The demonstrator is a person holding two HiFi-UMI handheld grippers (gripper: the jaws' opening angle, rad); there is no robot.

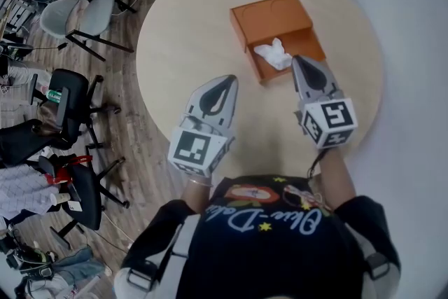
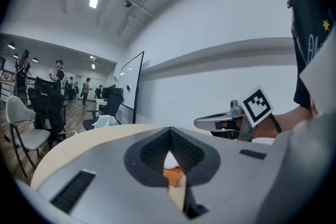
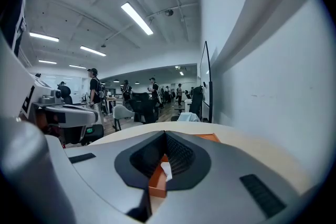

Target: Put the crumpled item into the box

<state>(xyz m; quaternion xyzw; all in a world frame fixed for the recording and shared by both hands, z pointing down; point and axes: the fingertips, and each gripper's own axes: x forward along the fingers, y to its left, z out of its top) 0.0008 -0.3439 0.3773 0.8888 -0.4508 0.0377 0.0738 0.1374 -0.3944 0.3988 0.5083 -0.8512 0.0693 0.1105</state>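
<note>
The left gripper's (image 2: 169, 129) jaws are pressed together with nothing between them; through the dark notch behind their tips only a sliver of the orange box (image 2: 176, 177) and the white wad (image 2: 168, 160) shows, farther off. The right gripper's (image 3: 165, 134) jaws are likewise closed and empty, and the same notch frames the box's edge (image 3: 157, 184) with the wad (image 3: 166, 169) beyond it. From the head view, the left gripper (image 1: 230, 79) hovers over bare tabletop, pointing up toward the box and clear of it. The right gripper (image 1: 297, 60) has its tip just beside the wad (image 1: 274, 54), at the box's near right corner; whether it touches the rim cannot be told. The wad lies inside the open tray of the box (image 1: 274, 16), against the near wall. The box sits toward the far right of the round table (image 1: 182, 45). Each gripper is held in a hand at the table's near edge. Office chairs (image 1: 80, 14) stand on the wood floor to the left.
</note>
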